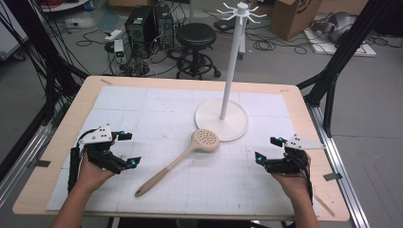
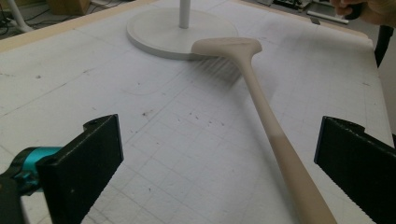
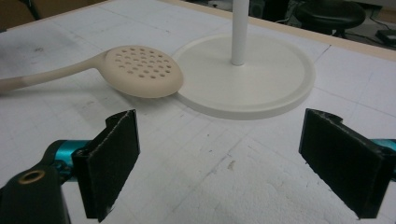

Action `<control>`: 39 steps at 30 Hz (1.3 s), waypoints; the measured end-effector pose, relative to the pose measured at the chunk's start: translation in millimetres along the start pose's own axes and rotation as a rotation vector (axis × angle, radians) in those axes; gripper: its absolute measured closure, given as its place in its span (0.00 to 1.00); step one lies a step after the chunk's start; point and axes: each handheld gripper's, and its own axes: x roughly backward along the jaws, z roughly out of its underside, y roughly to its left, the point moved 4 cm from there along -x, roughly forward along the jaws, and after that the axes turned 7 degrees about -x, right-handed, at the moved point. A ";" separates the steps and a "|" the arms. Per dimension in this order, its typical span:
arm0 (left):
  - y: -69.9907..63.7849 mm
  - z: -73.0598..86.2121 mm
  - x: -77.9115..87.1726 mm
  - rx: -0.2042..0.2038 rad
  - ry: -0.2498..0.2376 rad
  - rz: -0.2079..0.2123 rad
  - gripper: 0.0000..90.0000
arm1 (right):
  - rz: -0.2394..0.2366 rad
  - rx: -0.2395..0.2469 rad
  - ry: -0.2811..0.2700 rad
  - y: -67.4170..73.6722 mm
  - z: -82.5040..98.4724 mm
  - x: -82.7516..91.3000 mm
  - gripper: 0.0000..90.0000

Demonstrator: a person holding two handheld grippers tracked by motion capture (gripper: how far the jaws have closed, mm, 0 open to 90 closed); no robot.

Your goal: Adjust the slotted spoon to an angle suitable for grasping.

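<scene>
The beige skimmer (image 1: 183,159) looks like matt, smooth plastic; the white stand (image 1: 221,119) smooth plastic; the counter's (image 1: 71,118) rim pale wood under scuffed white gridded paper (image 1: 157,109).

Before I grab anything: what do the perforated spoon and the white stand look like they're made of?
Perforated spoon: looks like matte beige silicone or soft plastic, no glare; the handle's lower end is a slightly darker tone, perhaps a separate sleeve.
White stand: smooth, evenly white disc base and pole, probably moulded plastic or painted metal; the look leaves it open.
</scene>
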 end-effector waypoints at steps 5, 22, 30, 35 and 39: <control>-0.2 0.0 0.1 -0.003 0.005 -0.005 0.02 | 0.000 0.007 0.008 -0.1 1.2 -0.2 0.13; -21.9 -14.5 -18.7 -0.025 0.038 0.034 0.02 | 0.011 0.022 0.021 3.2 -0.9 -4.0 0.13; -36.3 -22.7 -45.2 -0.071 0.123 0.065 0.02 | 0.015 0.023 0.029 2.1 -0.5 -4.1 0.13; -43.5 -25.7 -62.2 -0.079 0.173 0.082 0.02 | 0.016 0.036 0.049 4.5 0.8 -8.5 0.13; -45.8 -24.5 -70.3 -0.077 0.203 0.092 0.02 | 0.017 0.040 0.054 4.7 1.1 -9.3 0.13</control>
